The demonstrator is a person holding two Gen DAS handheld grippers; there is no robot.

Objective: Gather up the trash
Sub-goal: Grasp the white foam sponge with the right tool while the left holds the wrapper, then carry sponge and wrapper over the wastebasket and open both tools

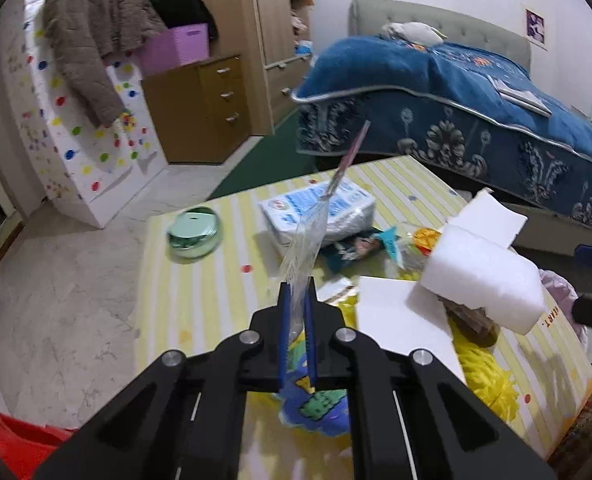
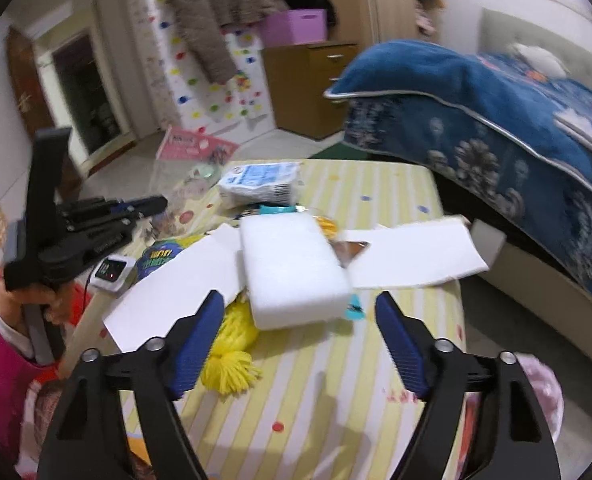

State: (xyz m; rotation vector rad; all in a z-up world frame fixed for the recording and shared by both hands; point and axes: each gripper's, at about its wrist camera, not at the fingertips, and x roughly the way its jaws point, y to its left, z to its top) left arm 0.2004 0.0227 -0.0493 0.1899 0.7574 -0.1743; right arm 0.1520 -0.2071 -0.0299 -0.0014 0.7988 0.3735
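While left gripper (image 1: 297,292) pinches clear wrapper (image 1: 308,236), right gripper (image 2: 298,314) gapes before foam block (image 2: 292,268)

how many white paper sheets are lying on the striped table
2: one sheet left of the white foam block and partly under it, one sheet to its right. More may be hidden beneath the clutter.

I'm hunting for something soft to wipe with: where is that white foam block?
The white foam block lies mid-table on the white paper sheets, just ahead of the open right gripper, with yellow yarn at its near left corner.
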